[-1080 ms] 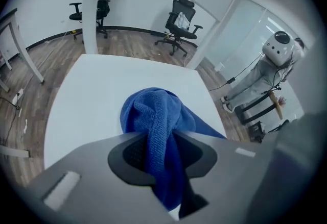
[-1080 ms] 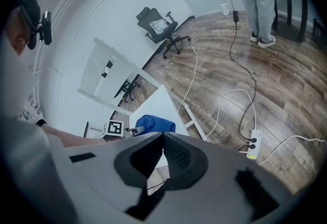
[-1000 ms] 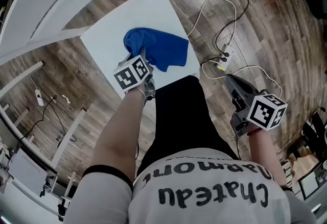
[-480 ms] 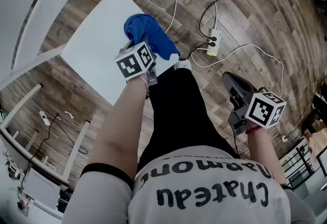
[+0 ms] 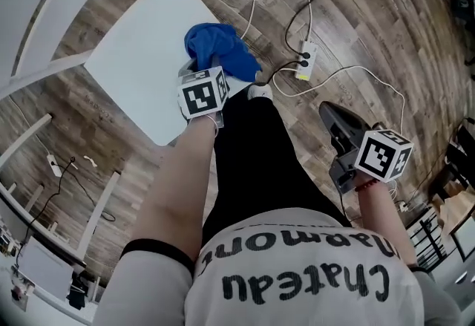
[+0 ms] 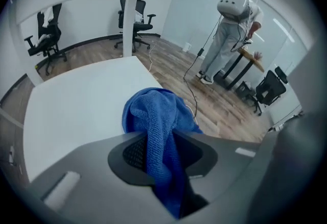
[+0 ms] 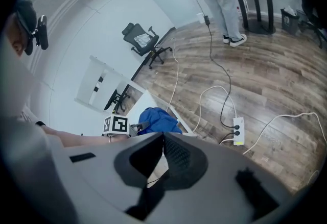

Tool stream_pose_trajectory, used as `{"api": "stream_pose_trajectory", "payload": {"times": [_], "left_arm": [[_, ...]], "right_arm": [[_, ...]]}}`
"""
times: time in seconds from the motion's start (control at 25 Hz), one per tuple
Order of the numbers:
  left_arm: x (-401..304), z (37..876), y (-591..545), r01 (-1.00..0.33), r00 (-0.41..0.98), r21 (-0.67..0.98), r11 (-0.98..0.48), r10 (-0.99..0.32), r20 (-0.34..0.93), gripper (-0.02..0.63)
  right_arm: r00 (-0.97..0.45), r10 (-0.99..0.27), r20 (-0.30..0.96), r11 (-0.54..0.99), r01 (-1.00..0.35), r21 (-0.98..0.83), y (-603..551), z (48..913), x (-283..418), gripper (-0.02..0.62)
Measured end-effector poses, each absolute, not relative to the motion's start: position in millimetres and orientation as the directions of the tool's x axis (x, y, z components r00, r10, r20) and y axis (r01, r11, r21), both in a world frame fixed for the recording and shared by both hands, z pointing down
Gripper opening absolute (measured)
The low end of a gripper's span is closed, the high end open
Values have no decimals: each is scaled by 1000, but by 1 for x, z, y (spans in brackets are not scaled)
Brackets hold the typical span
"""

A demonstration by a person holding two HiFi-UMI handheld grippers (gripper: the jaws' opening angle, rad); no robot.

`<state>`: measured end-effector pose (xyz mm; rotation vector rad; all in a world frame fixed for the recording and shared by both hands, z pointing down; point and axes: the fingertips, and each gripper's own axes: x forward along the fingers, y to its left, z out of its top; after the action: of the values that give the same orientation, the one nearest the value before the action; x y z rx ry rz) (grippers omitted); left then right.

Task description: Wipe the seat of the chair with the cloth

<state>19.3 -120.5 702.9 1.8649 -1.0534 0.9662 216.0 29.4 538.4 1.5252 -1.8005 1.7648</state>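
Blue terry cloth [image 5: 217,48] bunched at near right corner of white flat chair seat [image 5: 130,57], pinched in left claw [image 6: 162,159]. Bare seat lies ahead-left of claw, so wipe likely heads there. Right claw [image 7: 162,152] pressed together, empty, well apart over floor.

cloth [image 6: 153,116]: blue terry, nubby; seat [image 5: 133,57]: smooth matt white; floor [image 5: 371,12]: wood-grain planks.

Blue cloth [image 5: 217,50] on white chair seat [image 5: 137,57]
Bunched in a heap at the seat's corner, one fold clamped in the left tool [image 6: 162,154]
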Motion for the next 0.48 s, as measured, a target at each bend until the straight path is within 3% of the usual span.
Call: {"api": "stream_pose_trajectory", "payload": {"times": [0.12, 0.48], "left_arm": [[-27, 702, -103, -917, 320, 211, -339, -305, 897, 112], [-242, 708, -25, -1000, -1, -2, 0, -259, 966, 112]], "right_arm": [[-476, -496, 726, -196, -753, -628, 16, 533, 202, 14], [-607, -373, 702, 18, -761, -649, -29, 532, 137, 15]]}}
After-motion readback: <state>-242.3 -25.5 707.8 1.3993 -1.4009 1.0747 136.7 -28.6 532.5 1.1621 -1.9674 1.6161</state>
